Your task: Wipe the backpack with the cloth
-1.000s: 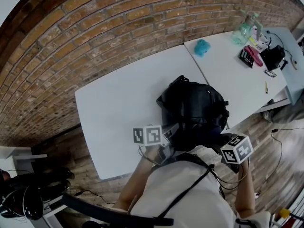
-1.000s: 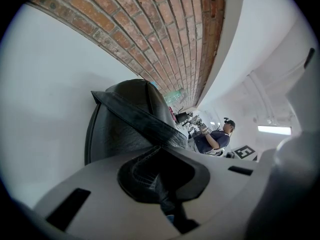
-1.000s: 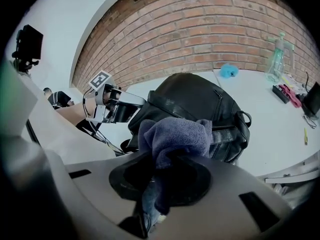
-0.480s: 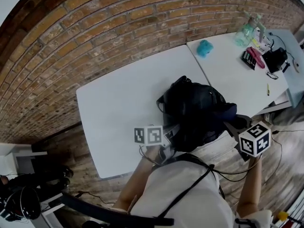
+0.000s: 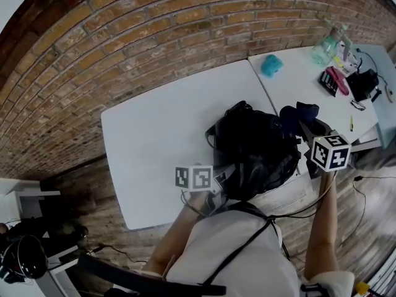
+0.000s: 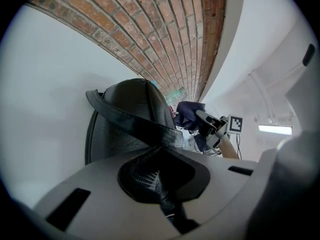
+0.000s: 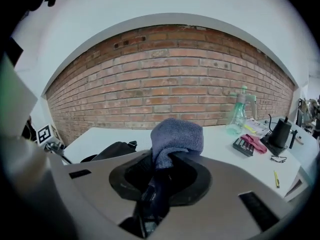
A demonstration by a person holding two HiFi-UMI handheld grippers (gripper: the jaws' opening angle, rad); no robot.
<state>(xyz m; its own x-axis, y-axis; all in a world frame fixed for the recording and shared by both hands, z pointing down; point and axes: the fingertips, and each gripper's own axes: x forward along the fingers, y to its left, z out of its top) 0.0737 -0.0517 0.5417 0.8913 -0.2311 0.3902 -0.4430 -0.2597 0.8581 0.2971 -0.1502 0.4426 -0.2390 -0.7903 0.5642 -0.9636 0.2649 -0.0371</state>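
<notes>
A black backpack (image 5: 253, 147) lies on the near edge of the white table (image 5: 161, 129); the left gripper view shows it as a dark bulk (image 6: 132, 116) with a strap across it. My left gripper (image 5: 218, 177) sits at the backpack's near left corner, shut on its black fabric (image 6: 150, 176). My right gripper (image 5: 308, 129) is raised beside the backpack's right side, shut on a blue-grey cloth (image 7: 175, 139) that bunches above the jaws. That cloth (image 5: 298, 115) hangs just off the backpack's upper right edge.
A second white table (image 5: 309, 91) stands to the right with a teal object (image 5: 270, 64), a green spray bottle (image 7: 237, 115), a calculator with a pink item (image 7: 246, 145) and a black device (image 5: 362, 82). A brick wall (image 5: 154, 36) runs behind. Cables (image 5: 365, 190) trail on the wooden floor.
My right gripper has swung with the cloth from the backpack's near right corner up to its far right side. The left gripper has stayed put on the backpack.
</notes>
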